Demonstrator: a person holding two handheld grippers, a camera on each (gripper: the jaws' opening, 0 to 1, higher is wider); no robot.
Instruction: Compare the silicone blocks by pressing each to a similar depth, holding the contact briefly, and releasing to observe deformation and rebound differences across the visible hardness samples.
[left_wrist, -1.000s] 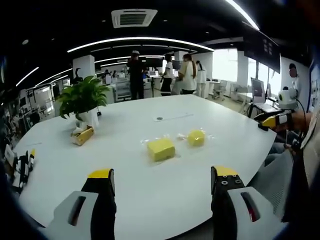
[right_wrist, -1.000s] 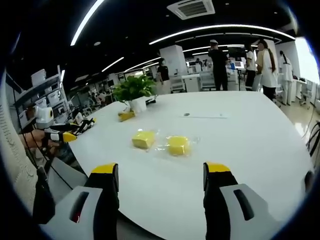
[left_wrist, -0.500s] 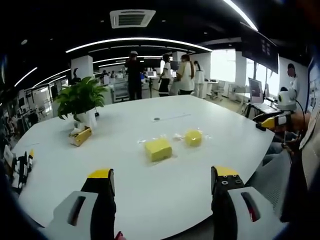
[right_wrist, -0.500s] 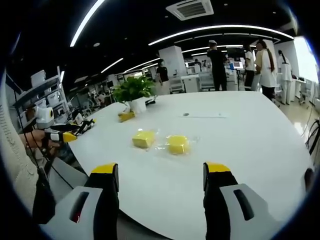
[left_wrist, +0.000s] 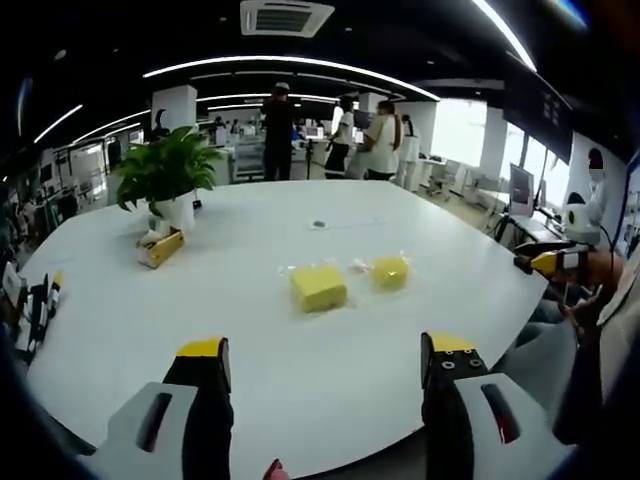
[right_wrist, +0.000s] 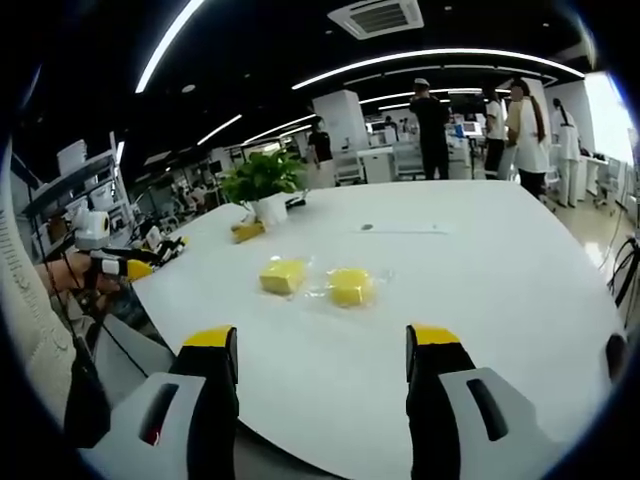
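Observation:
Two yellow silicone blocks lie side by side on a white table (left_wrist: 250, 330), each on a clear plastic wrap. In the left gripper view the larger block (left_wrist: 318, 287) is nearer and the smaller block (left_wrist: 389, 270) sits to its right. In the right gripper view the same pair appears as one block (right_wrist: 283, 275) on the left and another (right_wrist: 351, 286) on the right, on the table (right_wrist: 500, 290). My left gripper (left_wrist: 325, 355) is open, held back over the near table edge. My right gripper (right_wrist: 322, 345) is open too, well short of the blocks. The other gripper (right_wrist: 128, 266) shows at the left, and the right one (left_wrist: 548, 262) at the far right.
A potted plant (left_wrist: 165, 180) with a small yellow box (left_wrist: 160, 247) beside it stands at the table's far left. Dark items (left_wrist: 30, 315) lie at the left edge. Several people stand beyond the table (left_wrist: 345, 135). A person's sleeve (right_wrist: 40, 350) fills the left side.
The left gripper view has tilted down and shifted a little, so more tabletop shows. The right gripper view is nearly the same. The blocks have not moved.

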